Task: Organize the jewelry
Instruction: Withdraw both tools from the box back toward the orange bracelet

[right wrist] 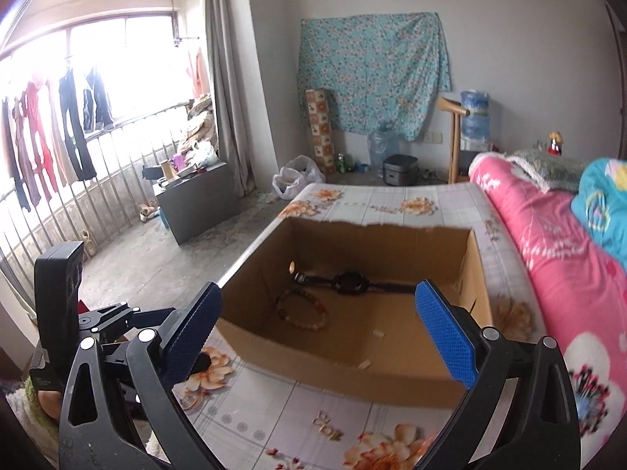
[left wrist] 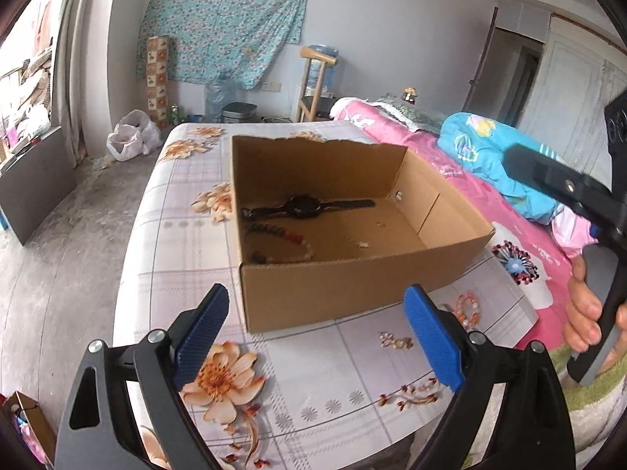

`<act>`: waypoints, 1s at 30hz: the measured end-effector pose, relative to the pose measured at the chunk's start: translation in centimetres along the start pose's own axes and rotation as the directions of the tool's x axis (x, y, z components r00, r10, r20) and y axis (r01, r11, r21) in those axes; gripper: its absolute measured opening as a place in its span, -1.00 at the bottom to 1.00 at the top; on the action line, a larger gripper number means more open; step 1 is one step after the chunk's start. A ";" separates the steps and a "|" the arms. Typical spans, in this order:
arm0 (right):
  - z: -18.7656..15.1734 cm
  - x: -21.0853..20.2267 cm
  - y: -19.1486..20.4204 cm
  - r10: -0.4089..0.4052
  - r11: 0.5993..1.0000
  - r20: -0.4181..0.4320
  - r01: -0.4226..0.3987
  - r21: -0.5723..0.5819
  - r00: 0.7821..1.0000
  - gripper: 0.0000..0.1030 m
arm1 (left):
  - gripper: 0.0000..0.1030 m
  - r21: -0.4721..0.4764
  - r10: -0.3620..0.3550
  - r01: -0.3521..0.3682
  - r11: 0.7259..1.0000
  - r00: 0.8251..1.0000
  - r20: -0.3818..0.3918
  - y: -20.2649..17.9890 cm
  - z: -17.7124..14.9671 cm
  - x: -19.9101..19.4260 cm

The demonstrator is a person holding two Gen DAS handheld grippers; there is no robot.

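An open cardboard box [left wrist: 345, 290] [right wrist: 352, 376] sits on the flowered sheet. Inside it lie a black wristwatch [left wrist: 305, 205] [right wrist: 350, 282], a beaded bracelet [left wrist: 282, 241] [right wrist: 301, 311] and small pale pieces [left wrist: 362, 243] [right wrist: 378, 333]. An orange and white bead bracelet [left wrist: 466, 309] lies on the sheet outside the box, just right of my left gripper's right finger. My left gripper [left wrist: 317, 329] is open and empty in front of the box. My right gripper [right wrist: 317, 329] is open and empty above the box's near wall. The right gripper's body [left wrist: 568, 192] shows at right in the left wrist view.
A pink quilt [right wrist: 548, 266] and blue blanket [left wrist: 490, 156] lie right of the box. The bed edge drops to a concrete floor [left wrist: 58, 254] on the left. A dark board [right wrist: 200, 203] and plastic bag [right wrist: 294, 176] stand on the floor.
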State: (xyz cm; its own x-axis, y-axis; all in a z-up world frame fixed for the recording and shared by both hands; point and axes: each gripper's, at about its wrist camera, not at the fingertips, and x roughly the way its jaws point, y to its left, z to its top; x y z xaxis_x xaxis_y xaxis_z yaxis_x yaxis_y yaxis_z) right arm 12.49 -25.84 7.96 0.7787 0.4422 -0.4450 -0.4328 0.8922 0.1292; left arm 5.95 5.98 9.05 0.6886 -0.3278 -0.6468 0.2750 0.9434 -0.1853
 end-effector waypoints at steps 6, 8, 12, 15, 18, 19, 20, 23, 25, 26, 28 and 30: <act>-3.5 0.4 -0.2 0.048 0.995 -0.064 -0.042 0.090 0.997 0.84 | 0.73 -0.005 0.027 -0.027 1.000 0.999 -0.020 0.6 -1.8 0.4; -4.7 0.6 -0.1 0.052 0.993 -0.084 -0.043 0.107 0.995 0.84 | 0.73 0.003 0.037 -0.037 0.999 0.999 -0.024 0.6 -2.3 0.5; -7.3 1.1 0.2 0.044 0.993 -0.150 -0.026 0.117 0.988 0.84 | 0.73 0.007 0.052 -0.052 0.999 0.998 -0.038 0.8 -3.3 1.0; -9.2 1.2 0.4 0.021 0.994 -0.198 0.001 0.108 0.980 0.84 | 0.73 0.002 0.059 -0.059 0.998 0.997 -0.049 0.9 -4.0 1.4; -11.1 0.9 0.0 -0.002 0.994 -0.239 0.029 0.109 0.971 0.84 | 0.73 0.019 0.073 -0.071 0.997 0.996 -0.059 0.5 -4.7 1.9; -11.7 0.8 -0.1 -0.012 0.993 -0.253 0.041 0.108 0.967 0.83 | 0.73 0.031 0.076 -0.074 0.997 0.995 -0.064 0.2 -5.0 2.2; -12.3 0.7 -0.3 -0.021 0.993 -0.267 0.051 0.105 0.964 0.78 | 0.73 0.041 0.077 -0.074 0.996 0.995 -0.067 -0.1 -5.2 2.4; -13.2 0.7 -0.5 -0.050 0.993 -0.291 0.080 0.092 0.955 0.67 | 0.73 0.077 0.078 -0.072 0.994 0.994 -0.082 -1.0 -5.8 3.3; -13.9 0.7 -0.7 -0.058 0.991 -0.306 0.091 0.094 0.950 0.56 | 0.73 0.104 0.075 -0.066 0.992 0.993 -0.086 -1.8 -6.2 4.0; -14.1 0.8 -0.8 -0.061 0.991 -0.310 0.095 0.095 0.949 0.51 | 0.73 0.118 0.071 -0.061 0.991 0.994 -0.086 -2.1 -6.4 4.3; -14.3 0.9 -0.9 -0.066 0.990 -0.312 0.101 0.098 0.948 0.35 | 0.72 0.140 0.061 -0.048 0.989 0.994 -0.087 -2.7 -6.6 4.8; -14.7 1.0 -1.0 -0.059 0.990 -0.310 0.095 0.102 0.949 0.24 | 0.69 0.164 0.038 -0.024 0.986 0.996 -0.086 -3.4 -6.6 5.4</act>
State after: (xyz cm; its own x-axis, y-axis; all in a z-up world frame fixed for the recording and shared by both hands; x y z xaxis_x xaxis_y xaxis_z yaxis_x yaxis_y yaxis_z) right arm 7.03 -27.69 -5.63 0.6239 0.3382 -0.7045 -0.3080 0.9350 0.1761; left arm 4.30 1.34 1.27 0.6383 -0.2857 -0.7148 0.3651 0.9298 -0.0456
